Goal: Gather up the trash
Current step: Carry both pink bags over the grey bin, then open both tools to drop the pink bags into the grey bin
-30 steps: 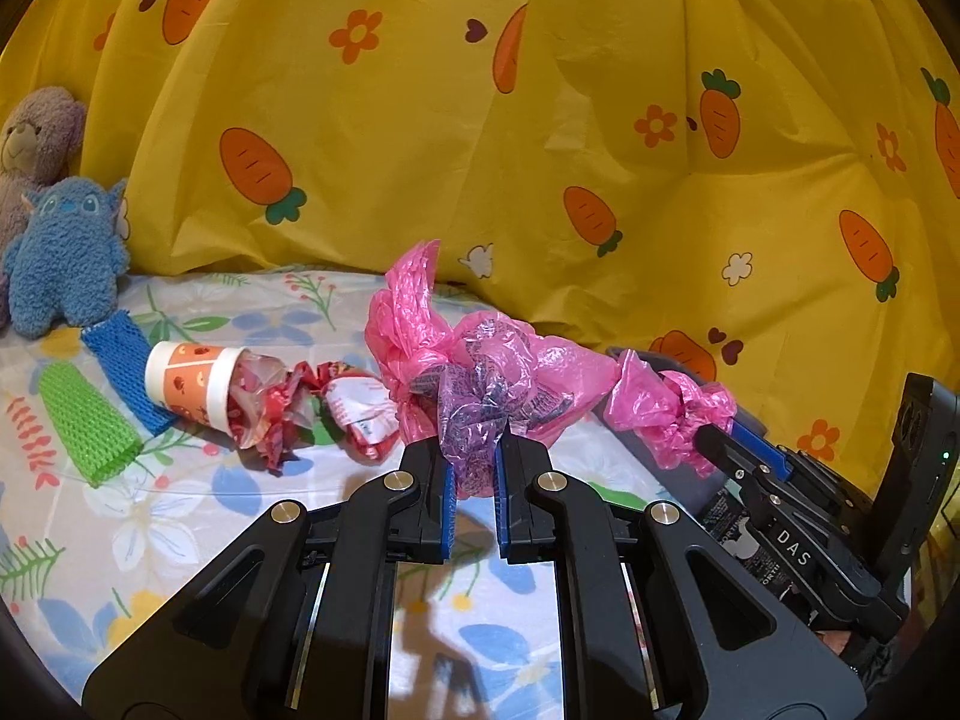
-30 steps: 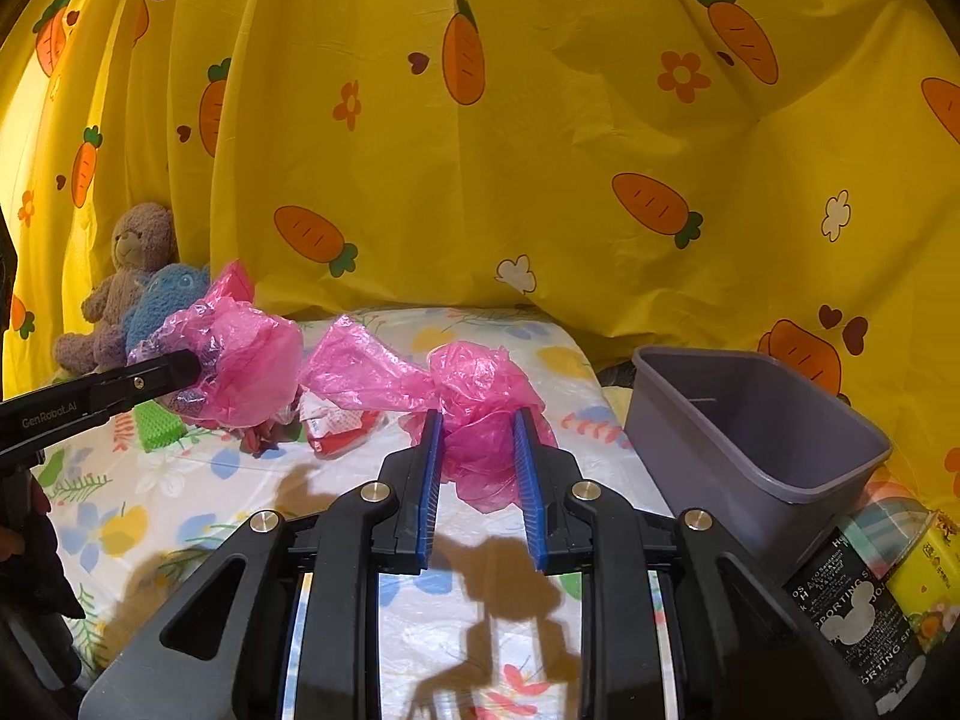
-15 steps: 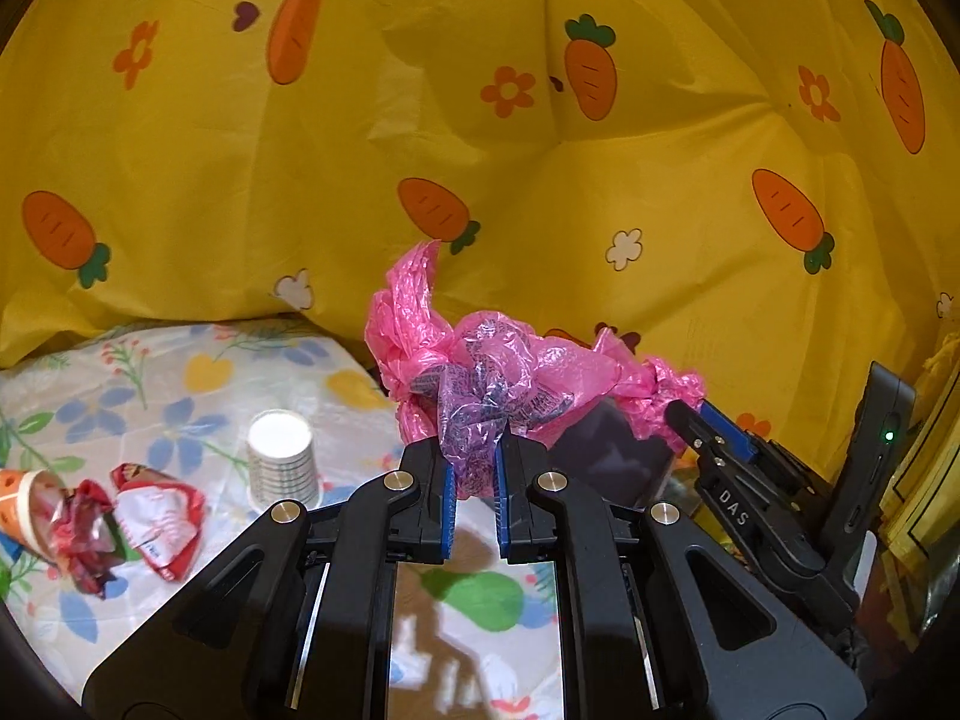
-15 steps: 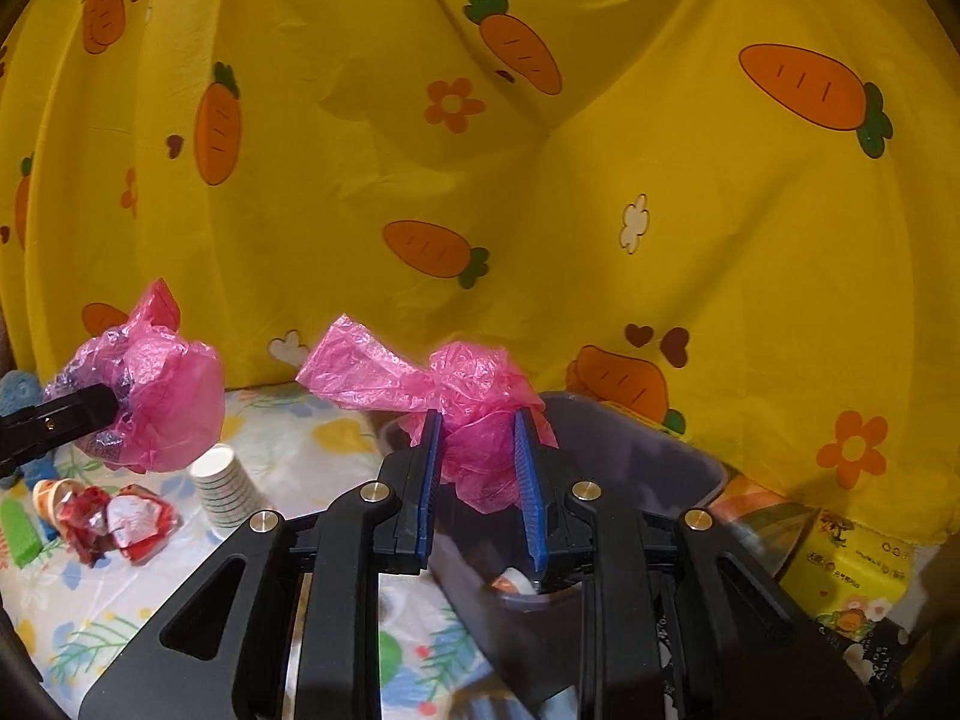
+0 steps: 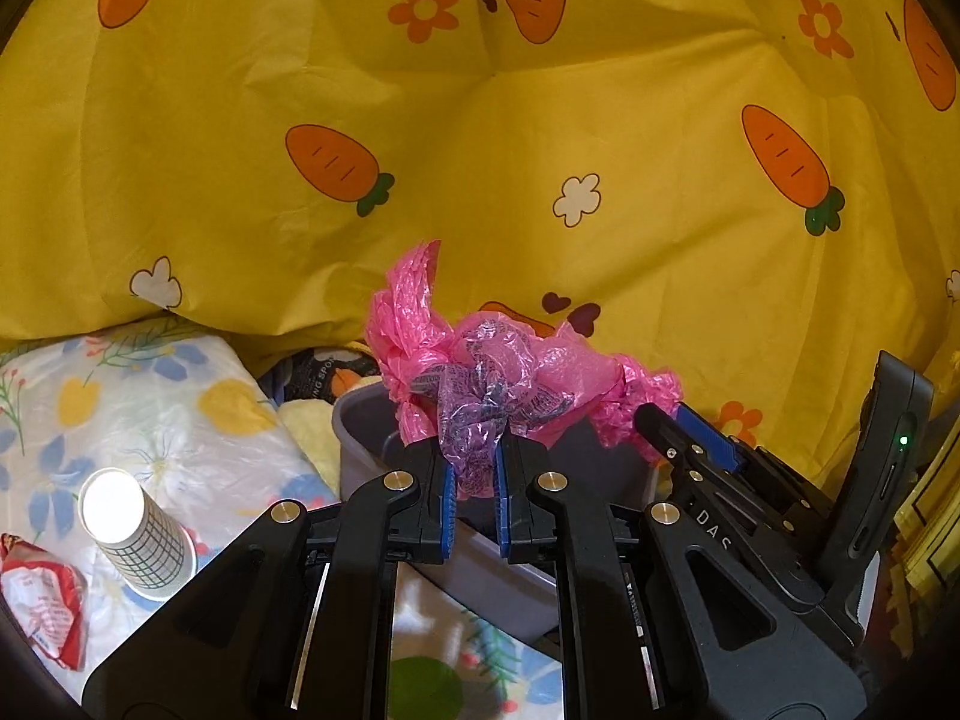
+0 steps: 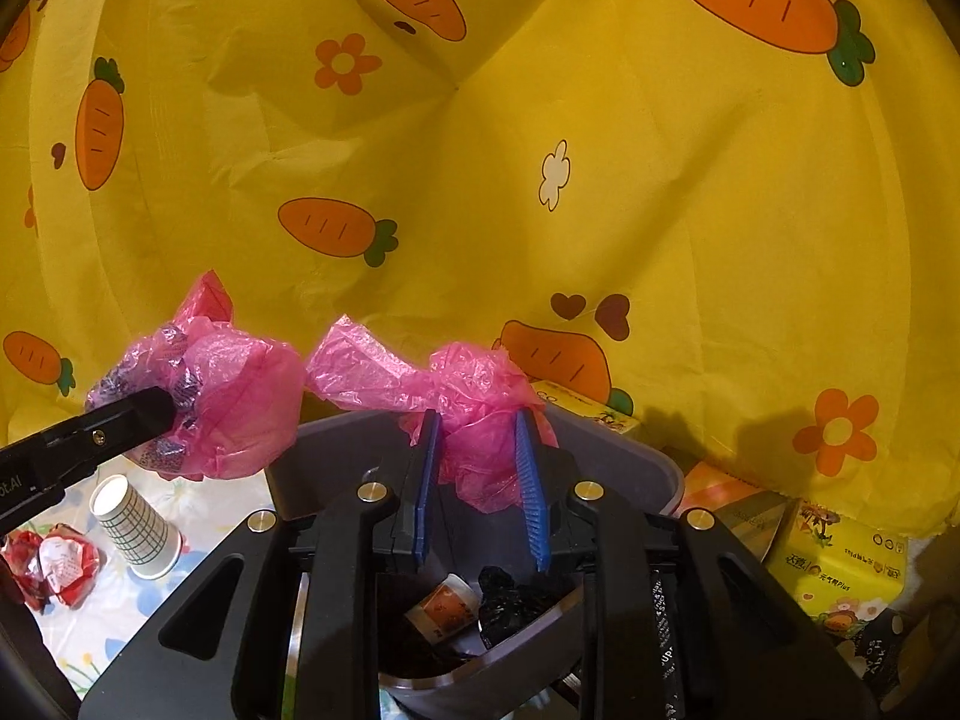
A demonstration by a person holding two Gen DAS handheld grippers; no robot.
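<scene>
Pink bag (image 6: 480,420) now over bin (image 6: 654,468) | both claws (image 5: 471,480) (image 6: 480,480) gripping it

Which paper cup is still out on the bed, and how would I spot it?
Start at the floral bedsheet left of the grey bin. The checked paper cup stands upside down there, beside a crumpled red wrapper. It is white with a green grid pattern, unlike the orange-printed cup already lying inside the bin.
</scene>
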